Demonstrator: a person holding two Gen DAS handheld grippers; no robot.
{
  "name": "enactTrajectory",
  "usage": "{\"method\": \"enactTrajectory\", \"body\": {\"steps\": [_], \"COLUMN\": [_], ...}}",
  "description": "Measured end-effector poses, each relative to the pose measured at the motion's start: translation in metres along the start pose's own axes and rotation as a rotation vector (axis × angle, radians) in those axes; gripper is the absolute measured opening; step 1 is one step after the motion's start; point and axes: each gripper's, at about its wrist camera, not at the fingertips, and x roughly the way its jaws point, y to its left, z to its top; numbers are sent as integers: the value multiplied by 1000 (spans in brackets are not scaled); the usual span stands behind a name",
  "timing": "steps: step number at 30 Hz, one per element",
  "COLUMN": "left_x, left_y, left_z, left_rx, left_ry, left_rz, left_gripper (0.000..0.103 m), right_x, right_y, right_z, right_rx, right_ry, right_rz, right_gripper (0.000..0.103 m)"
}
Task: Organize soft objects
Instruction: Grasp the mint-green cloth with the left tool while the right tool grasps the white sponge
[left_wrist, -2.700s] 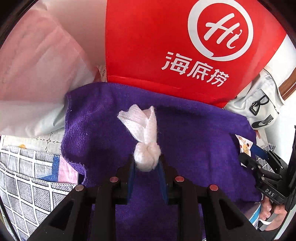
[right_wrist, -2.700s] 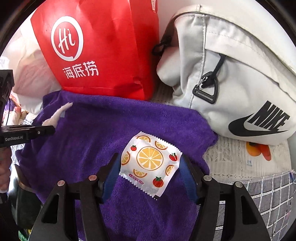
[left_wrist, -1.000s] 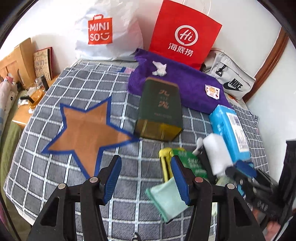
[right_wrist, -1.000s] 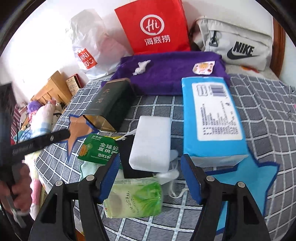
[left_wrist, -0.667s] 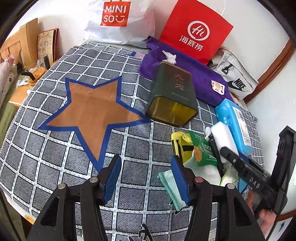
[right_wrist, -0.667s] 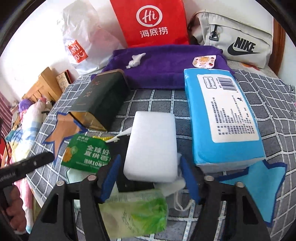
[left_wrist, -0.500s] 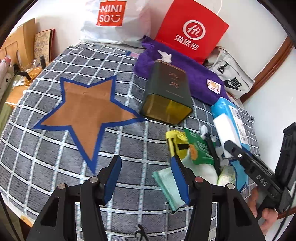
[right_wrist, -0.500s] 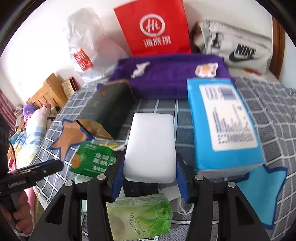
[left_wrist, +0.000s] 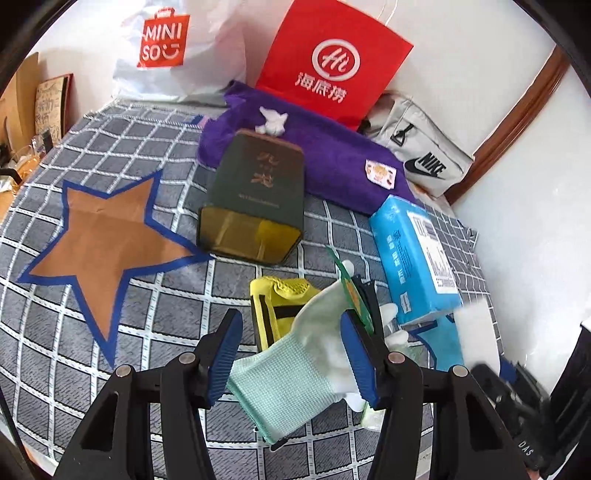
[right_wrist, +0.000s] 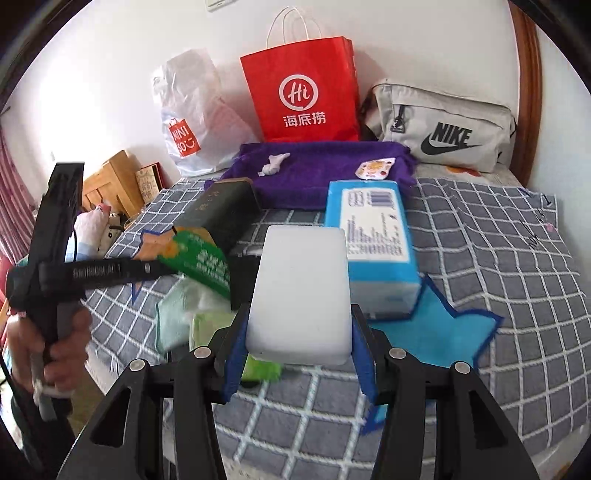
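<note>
My right gripper is shut on a white sponge block and holds it above the checked bed cover; the block shows blurred at the right of the left wrist view. My left gripper is open around a pale green glove that lies between its pads. A purple towel at the back carries a knotted white tissue and an orange-printed packet. Both also show in the right wrist view on the towel.
A dark green tin lies on its side mid-bed. A blue tissue pack, a yellow item and a green packet crowd the pile. A red bag, a Miniso bag and a Nike pouch line the wall.
My right gripper has lifted the white sponge off the pile. My left gripper has moved forward so the green glove now lies between its open pads.
</note>
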Motion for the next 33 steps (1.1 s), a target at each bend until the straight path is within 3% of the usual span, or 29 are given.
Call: {"method": "enactTrajectory", "body": {"steps": [3,8,16,18,25,27,29,31,33], "left_x": [-5,-4,12,19,38,38,36,32,25], "left_y": [9,12,-4,-8,-19,-21,-20,-18,-15], "left_z": [-3,-17,-37,-37,-32,-34,-35,-36,-36], "left_rx": [-9,18,103,110,108,128,135,126,127], "left_ry": [-6,22,79,83,57,39,30,37,26], "left_rz": [63,80,26,12,2,13,16,-27,-26], "left_gripper": [53,53,55,65,65,52,26,14,11], "right_x": [-8,-1,20,24,29,31,33,34,33], "right_y": [-17,-45,-56,-54,-51,-50,-48,-46,-44], "right_z": [-15,-33,-50,-52,-56,-56,-56,-56,-55], "right_rx": [32,91,99,85,76,75,69,59,53], "right_ry": [13,45,93,101,112,116,118,116,115], "right_rz": [-12,-59,-102,-113,-132,-137,-148,-162,-171], "right_gripper": [50,50,50,50,50,50,50,50,50]}}
